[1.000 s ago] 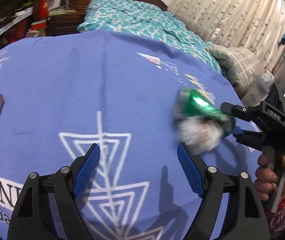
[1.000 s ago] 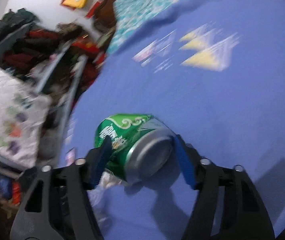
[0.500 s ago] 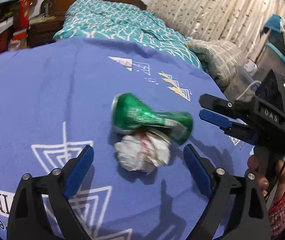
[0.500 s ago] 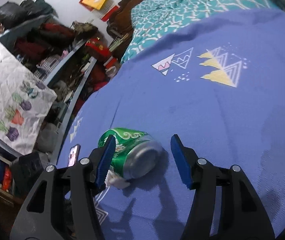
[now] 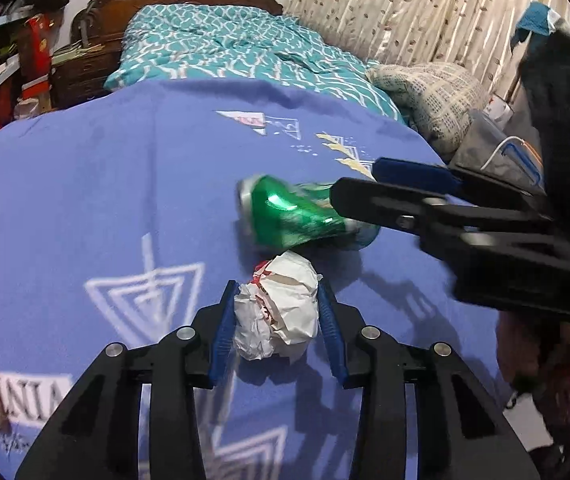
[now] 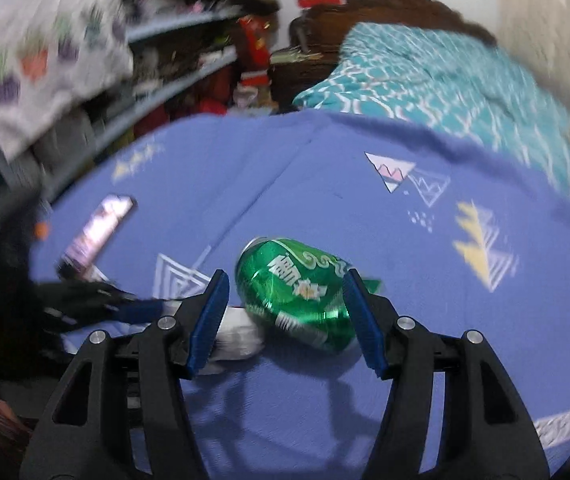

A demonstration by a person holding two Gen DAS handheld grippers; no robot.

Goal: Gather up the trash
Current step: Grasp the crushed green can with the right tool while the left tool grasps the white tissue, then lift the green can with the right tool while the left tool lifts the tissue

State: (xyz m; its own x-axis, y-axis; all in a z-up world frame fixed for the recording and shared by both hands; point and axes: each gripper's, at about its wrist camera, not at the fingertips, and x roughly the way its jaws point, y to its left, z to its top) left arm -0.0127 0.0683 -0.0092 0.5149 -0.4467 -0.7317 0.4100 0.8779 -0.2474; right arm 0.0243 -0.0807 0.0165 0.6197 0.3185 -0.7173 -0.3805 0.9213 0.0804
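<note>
The left gripper [image 5: 277,316], angling downward, is closing on the crumpled paper ball [image 5: 276,312] beside the green can [image 6: 297,292]; the right gripper [image 6: 285,312] is straddling that can, part-open.

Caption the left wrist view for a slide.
Left gripper closing around crumpled paper wad on blue blanket; green can lies just beyond.

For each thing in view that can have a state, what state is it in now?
left hand-held gripper: closing, blue pads against the paper ball
paper ball: crumpled, between those pads
right hand-held gripper: jaws opening, can between them; right pad touching
green can: dented, on its side
phone: screen lit
</note>
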